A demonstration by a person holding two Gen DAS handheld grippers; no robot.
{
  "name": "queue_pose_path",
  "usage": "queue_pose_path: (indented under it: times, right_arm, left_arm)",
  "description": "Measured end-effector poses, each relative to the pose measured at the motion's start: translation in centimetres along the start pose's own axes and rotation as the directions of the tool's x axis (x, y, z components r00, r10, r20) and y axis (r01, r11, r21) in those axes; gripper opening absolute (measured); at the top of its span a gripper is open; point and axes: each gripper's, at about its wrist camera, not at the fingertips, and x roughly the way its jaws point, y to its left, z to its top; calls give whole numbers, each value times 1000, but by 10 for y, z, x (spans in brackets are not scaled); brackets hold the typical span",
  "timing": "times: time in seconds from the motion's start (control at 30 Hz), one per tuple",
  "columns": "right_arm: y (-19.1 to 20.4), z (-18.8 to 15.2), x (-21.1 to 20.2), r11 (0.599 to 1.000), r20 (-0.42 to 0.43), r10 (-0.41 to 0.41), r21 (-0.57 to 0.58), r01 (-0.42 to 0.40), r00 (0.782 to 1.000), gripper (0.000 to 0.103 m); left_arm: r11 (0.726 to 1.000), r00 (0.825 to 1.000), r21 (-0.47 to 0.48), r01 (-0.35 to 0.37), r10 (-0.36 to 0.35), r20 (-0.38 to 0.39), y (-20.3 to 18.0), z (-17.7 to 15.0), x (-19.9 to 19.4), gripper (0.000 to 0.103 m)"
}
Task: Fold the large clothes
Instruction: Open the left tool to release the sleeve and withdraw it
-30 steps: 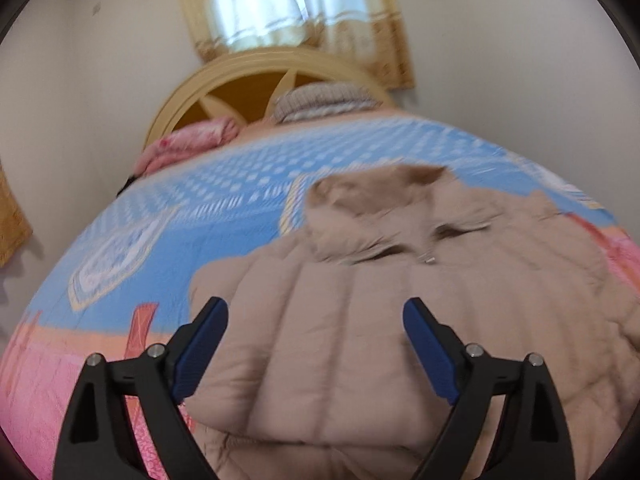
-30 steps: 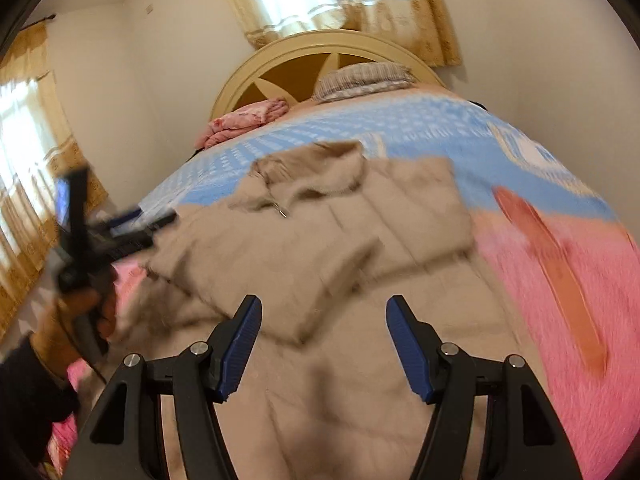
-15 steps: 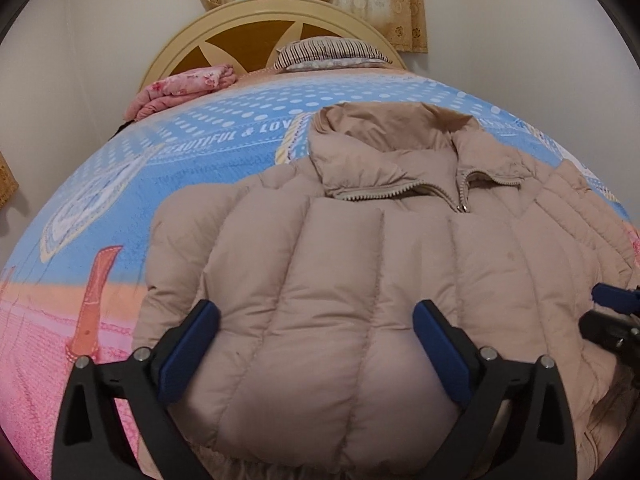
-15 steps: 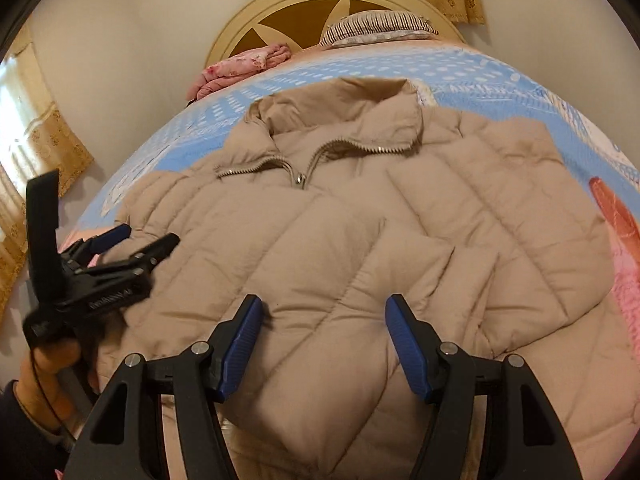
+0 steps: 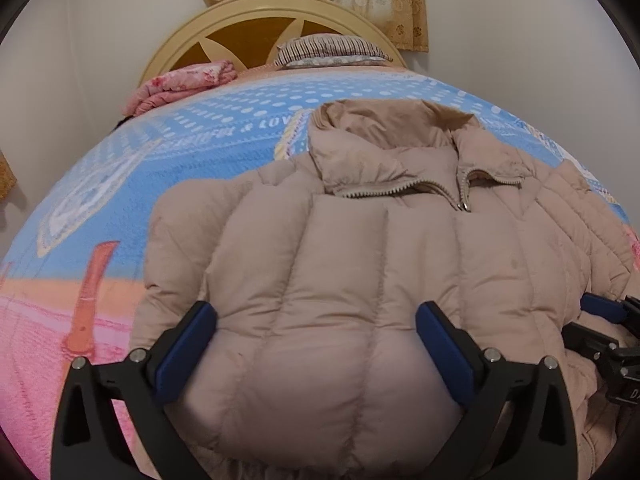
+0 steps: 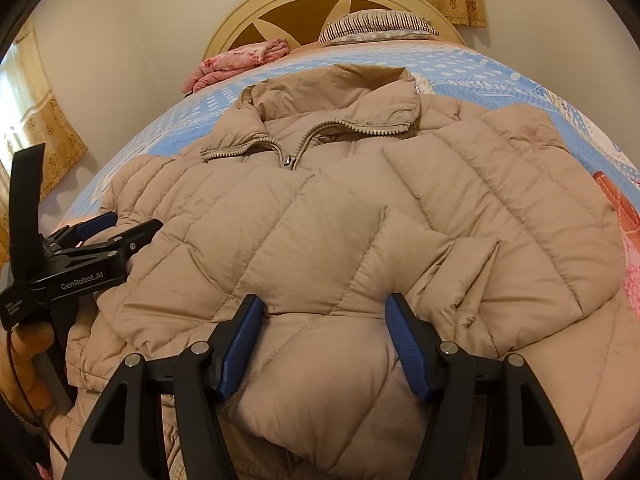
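Across the bed (image 5: 168, 184), my jacket (image 5: 360, 264) now lies with both sleeves folded in; left tongs (image 5: 316, 340) and right tongs (image 6: 324, 340) have dropped low over its hem, both apart, holding nothing.

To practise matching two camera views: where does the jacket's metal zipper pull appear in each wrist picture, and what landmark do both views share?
Left wrist view: the zipper pull sits right of centre, in the upper half, below the collar.
Right wrist view: zipper pull left of centre, in the upper half.
Shared landmark: the striped pillow against the headboard.
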Motion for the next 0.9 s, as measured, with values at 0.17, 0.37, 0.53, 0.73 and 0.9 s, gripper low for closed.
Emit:
queue_pose_path:
  times: [0.17, 0.37, 0.53, 0.73, 0.9]
  right_arm:
    - [0, 0, 1, 1000, 4, 4, 4, -4, 1000, 65]
    - [0, -2, 0, 1000, 7, 3, 2, -3, 1000, 65]
    - [-1, -2, -1, 1000, 9, 10, 6, -10, 1000, 65]
    - [0, -2, 0, 1000, 8, 7, 1, -7, 1000, 65]
    - [0, -2, 1, 1000, 9, 1, -3, -1, 1000, 65]
  left_arm:
    - [999, 994, -26, 33, -30, 109, 0, 18, -42, 103]
    - [998, 998, -4, 65, -65, 27, -17, 28, -13, 103]
    - [995, 991, -57, 87, -93, -98, -10, 8, 34, 103]
    - [990, 985, -88, 113, -123, -118, -5, 3, 41, 103]
    - [990, 983, -87, 112, -123, -135, -7, 3, 44, 103]
